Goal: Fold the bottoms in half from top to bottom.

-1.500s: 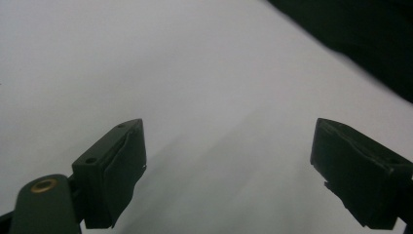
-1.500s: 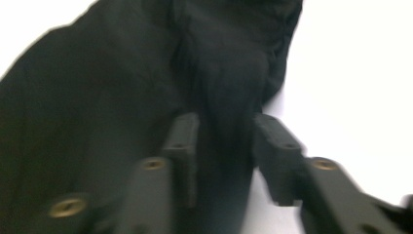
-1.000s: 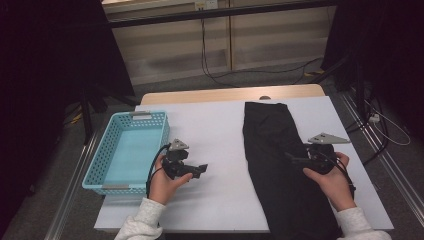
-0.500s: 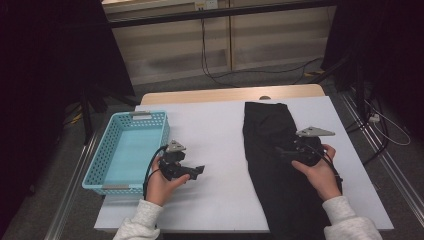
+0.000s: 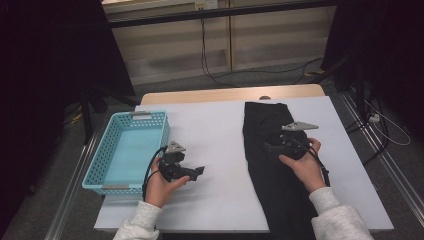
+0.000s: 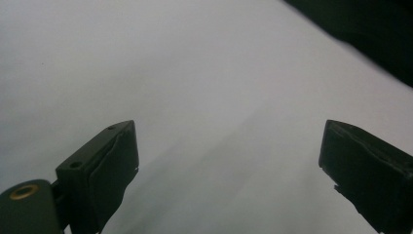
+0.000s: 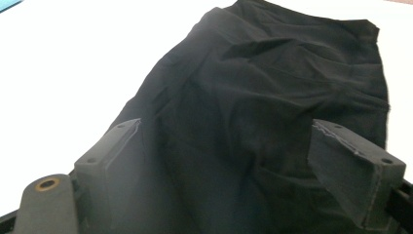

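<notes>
A pair of black trousers [image 5: 272, 165] lies stretched along the right half of the white table [image 5: 220, 135], one end near the far edge and the other hanging over the near edge, with the cloth rumpled toward the far end. The right gripper [image 5: 272, 145] hovers over the garment's middle stretch, its jaws spread wide and just opened further with nothing pinched between them; in the right gripper view the pads straddle a raised fold of the dark fabric [image 7: 272, 97] without pressing on it. The left gripper [image 5: 197, 171] rests low over bare table near the near-left part, jaws released and empty, beside the light blue plastic basket [image 5: 107, 150] that sits along the left edge. The step in hand looks like lining up a grasp on the trousers, and doing it well probably means lowering the right jaws squarely onto one clear fold or an edge, catching only the layers meant to move, and closing fully before lifting, since limp cloth slips and drags. The left claw would likely help by taking a matching point so the garment stays flat. The tabletop is a smooth white sheet over a wooden board showing at the far edge; beyond it are a grey floor, pale wall panels, trailing cables and dark curtains at both sides.
</notes>
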`<state>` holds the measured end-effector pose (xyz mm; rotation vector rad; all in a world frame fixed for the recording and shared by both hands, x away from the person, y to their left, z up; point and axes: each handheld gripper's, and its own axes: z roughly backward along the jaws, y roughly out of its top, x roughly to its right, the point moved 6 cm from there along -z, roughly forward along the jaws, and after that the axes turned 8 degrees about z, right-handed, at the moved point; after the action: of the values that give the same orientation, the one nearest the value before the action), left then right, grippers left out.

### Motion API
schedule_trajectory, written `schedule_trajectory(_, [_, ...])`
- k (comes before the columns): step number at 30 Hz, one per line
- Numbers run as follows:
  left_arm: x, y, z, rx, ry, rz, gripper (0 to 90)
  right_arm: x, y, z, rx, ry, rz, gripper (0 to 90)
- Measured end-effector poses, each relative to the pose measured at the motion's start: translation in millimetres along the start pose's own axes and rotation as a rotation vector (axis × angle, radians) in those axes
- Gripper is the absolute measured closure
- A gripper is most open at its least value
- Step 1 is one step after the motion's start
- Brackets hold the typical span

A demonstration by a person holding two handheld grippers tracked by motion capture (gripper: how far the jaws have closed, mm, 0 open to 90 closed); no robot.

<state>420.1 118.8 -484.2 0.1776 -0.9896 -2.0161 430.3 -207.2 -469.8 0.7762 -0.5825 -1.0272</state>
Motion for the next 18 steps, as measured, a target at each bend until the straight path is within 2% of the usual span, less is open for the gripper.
schedule_trajectory(8, [-1.1, 1.6, 2.4, 0.013, -0.002, 0.008, 7.2, -15.2, 9.9, -20.5, -0.006, -0.003, 0.019, 14.9])
schedule_trajectory(11, [-1.9, 0.9, 1.9, 0.017, 0.001, 0.024, 7.1, -24.6, 12.1, -30.1, -0.013, 0.015, 0.027, 15.5])
schedule_trajectory(15, [-1.0, -0.1, 0.5, 0.013, -0.001, 0.020, 7.1, -35.6, 15.3, -41.6, -0.011, 0.036, 0.015, 15.5])
schedule_trajectory(18, [0.2, -0.7, -0.7, 0.007, -0.002, 0.011, 7.1, -44.8, 16.4, -51.3, -0.017, 0.046, 0.031, 15.5])
